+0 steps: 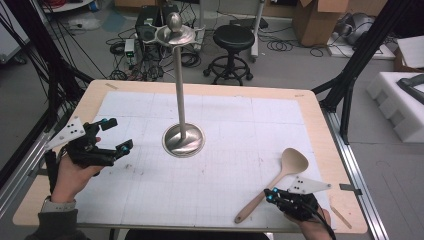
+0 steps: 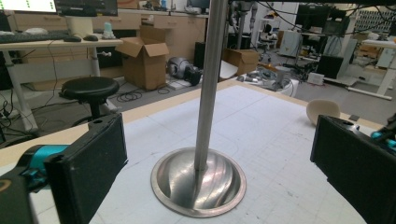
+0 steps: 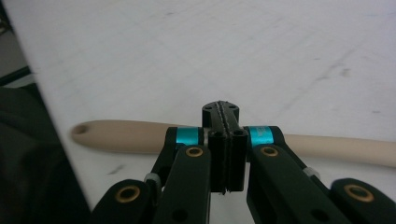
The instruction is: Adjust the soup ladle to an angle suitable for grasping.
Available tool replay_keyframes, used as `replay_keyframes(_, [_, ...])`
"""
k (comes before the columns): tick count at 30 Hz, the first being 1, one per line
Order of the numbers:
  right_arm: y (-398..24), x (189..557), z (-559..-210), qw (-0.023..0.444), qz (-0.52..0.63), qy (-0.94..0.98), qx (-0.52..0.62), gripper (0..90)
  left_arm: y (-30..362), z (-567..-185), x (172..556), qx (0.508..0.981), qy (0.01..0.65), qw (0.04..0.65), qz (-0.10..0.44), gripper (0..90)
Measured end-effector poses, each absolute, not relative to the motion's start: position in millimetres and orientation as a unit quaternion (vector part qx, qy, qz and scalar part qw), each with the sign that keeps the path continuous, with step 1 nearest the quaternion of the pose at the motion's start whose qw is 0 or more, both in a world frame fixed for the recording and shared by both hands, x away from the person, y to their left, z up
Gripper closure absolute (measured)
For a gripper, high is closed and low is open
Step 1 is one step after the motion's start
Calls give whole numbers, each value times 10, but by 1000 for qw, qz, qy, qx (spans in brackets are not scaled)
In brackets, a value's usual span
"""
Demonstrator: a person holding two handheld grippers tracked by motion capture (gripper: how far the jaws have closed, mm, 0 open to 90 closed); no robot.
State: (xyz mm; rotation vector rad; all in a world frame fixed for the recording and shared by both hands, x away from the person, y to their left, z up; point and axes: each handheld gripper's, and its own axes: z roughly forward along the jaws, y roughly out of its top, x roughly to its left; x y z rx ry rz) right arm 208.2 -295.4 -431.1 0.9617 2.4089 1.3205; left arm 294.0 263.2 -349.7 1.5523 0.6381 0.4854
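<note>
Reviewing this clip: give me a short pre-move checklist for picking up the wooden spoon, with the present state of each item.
1. Right gripper open for the grasp: not ok, jaws pressed together.
2. Right gripper near the wooden spoon: ok, the handle lies just past its tips.
3. Spoon free on the table: ok, nothing on it.
4. Left gripper out of the way: ok, open, facing the metal stand.
5. Stand upright: ok.
6. Spoon touched by the jaws: cannot tell.

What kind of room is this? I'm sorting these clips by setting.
Most likely a lab or workshop: cardboard boxes, a desk with a keyboard, and tangled cables on the floor behind the table.
</note>
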Motion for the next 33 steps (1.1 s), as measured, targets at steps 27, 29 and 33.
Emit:
replay_keyframes(27, [-2636,1844,-4442,112,424,848,296,900,2638,-3494,2946,680,281,644,211,40])
replay_keyframes(29, [-2626,1852,-4443,115,427,847,295,900,2637,-3496,2946,680,282,643,211,41])
replay_keyframes(33, [-2607,1864,-4446,119,428,847,293,900,2642,-3495,2948,680,281,643,211,41])
